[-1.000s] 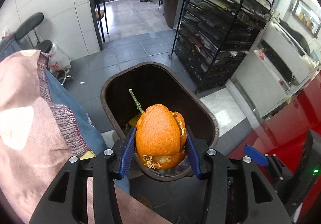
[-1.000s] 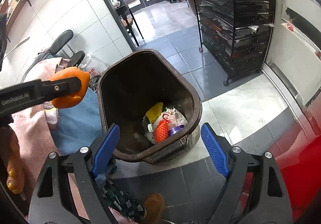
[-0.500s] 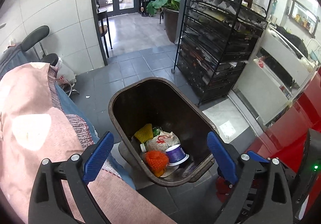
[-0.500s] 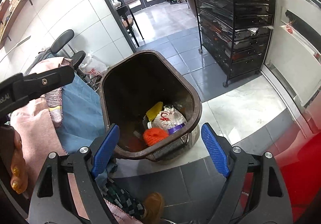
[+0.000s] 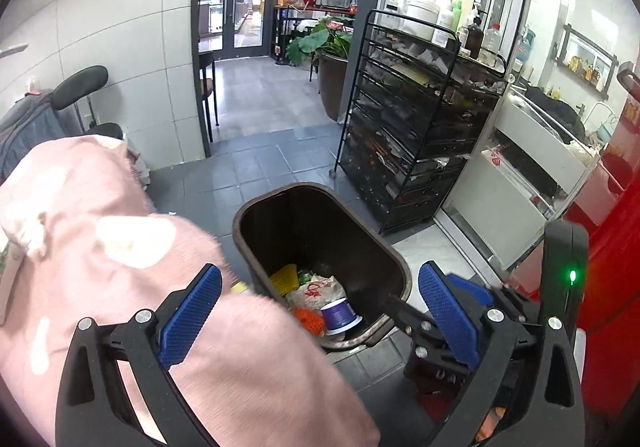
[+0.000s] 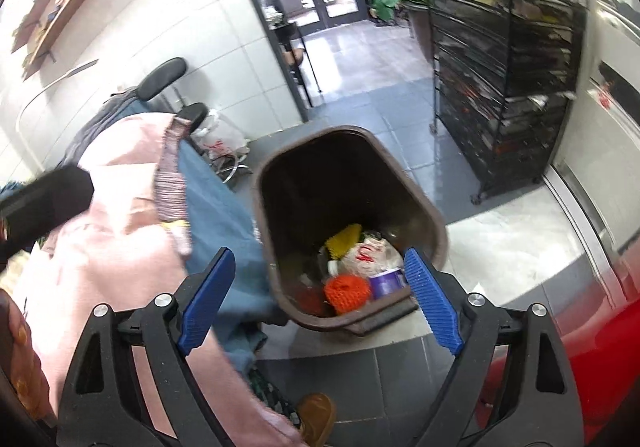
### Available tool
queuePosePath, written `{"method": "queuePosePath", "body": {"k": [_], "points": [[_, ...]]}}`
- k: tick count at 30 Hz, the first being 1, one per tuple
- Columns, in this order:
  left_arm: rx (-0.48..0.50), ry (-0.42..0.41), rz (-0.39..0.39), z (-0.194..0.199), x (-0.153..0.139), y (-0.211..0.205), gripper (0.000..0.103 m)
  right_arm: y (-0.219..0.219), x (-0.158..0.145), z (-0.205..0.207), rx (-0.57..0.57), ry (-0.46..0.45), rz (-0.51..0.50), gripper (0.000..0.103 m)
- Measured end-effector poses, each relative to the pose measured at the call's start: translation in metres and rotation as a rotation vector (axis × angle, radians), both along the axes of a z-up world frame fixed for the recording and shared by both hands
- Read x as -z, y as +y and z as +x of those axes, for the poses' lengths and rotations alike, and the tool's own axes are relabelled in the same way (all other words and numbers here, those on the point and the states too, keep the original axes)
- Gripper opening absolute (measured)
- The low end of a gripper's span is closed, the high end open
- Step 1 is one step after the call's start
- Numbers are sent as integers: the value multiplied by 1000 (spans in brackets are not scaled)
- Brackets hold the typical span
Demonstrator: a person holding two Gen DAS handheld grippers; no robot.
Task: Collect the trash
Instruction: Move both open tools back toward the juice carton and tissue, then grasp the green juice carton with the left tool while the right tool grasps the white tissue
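Note:
A dark brown trash bin [image 5: 316,193] stands on the grey tiled floor; it also shows in the right wrist view [image 6: 344,133]. Inside lie the orange peel [image 6: 346,291], a purple cup [image 6: 385,283], a white bag with red print [image 6: 370,253] and a yellow net [image 6: 344,239]. In the left wrist view the peel [image 5: 309,319] and the cup [image 5: 340,315] sit at the bin's near end. My left gripper [image 5: 320,319] is open and empty above the bin's near edge. My right gripper [image 6: 320,305] is open and empty above the bin.
A black wire rack [image 5: 412,135] full of items stands to the right of the bin. A pink sleeve [image 5: 100,271] and blue jeans [image 6: 216,215] fill the left. A red surface [image 6: 592,359] is at the lower right. A black chair [image 6: 164,81] stands by the wall.
My left gripper opened and let the orange peel fall into the bin, then drew back and up. The right gripper stayed open and shifted slightly.

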State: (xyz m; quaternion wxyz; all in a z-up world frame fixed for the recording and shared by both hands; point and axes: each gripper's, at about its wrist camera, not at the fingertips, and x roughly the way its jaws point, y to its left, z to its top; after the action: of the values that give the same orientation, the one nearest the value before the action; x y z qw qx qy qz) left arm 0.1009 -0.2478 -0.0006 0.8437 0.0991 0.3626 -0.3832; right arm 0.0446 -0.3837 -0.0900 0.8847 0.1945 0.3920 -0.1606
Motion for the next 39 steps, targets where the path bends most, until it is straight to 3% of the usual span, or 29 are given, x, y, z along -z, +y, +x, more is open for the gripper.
{"method": "queuePosePath", "body": {"k": [11,20,23,28,32,39], "points": [[-83,-100,36,8,-13,67,97,54,-27,43,-186,-48,-16,86],[-261,-139,89,57,-8,154,97,102,-46,72,-334,-60,11,86],[-312,-183,145,79,-10,177,97,107,-50,75,-351,-64,17,86],[-388,-188,247,126,-1,209,95,111,-53,75,-362,-57,23,86],[-409,-159,325,159,16,221,94,120,-55,79,-376,-46,22,86],[-427,-106,408,189,39,224,81,131,-67,88,-394,-40,-14,86]]}}
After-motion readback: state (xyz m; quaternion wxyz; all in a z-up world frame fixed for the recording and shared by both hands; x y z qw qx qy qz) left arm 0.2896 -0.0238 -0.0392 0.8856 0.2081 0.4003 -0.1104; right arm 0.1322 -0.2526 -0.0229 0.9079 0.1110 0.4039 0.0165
